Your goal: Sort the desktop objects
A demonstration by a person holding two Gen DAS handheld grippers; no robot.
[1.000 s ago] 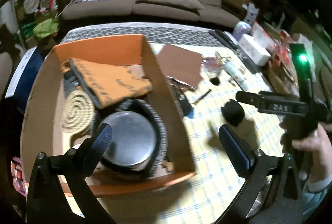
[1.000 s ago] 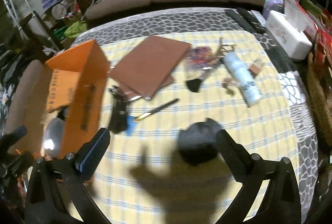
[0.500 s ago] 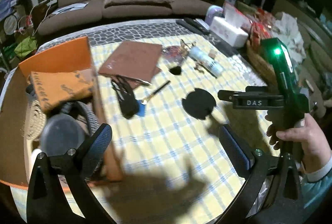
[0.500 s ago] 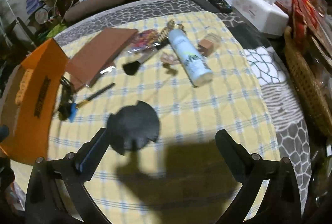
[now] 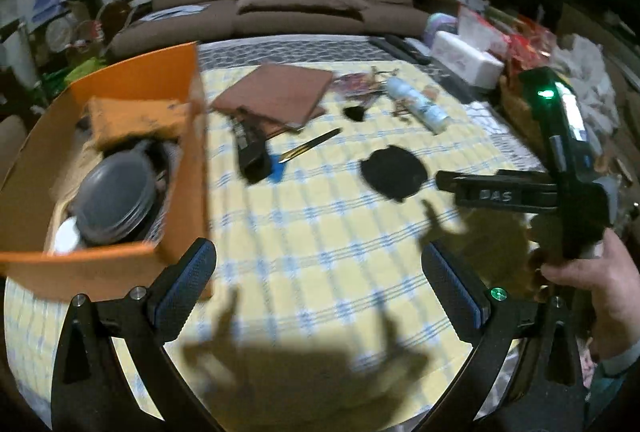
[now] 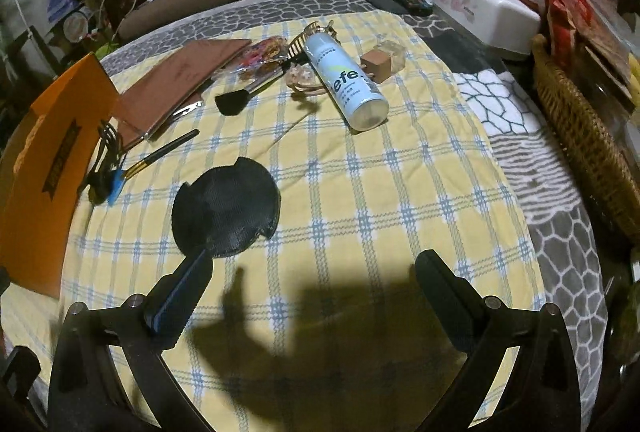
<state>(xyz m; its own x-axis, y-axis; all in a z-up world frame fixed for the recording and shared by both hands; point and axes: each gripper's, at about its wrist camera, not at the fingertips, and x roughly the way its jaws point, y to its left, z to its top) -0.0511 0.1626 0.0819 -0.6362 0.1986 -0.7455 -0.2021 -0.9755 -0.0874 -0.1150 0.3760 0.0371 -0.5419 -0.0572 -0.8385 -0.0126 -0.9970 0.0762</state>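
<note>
1. Desktop objects lie scattered across our yellow checked tablecloth: a black round mat, a spray bottle, a brown notebook and a makeup brush.
2. Our left gripper hovers spread wide and empty beside the orange box.
3. Our right gripper hangs splayed, empty, near the mat.

The checked tablecloth looked woven and matt, the orange box plain cardboard, the spray can glossy, the basket rough wicker
</note>
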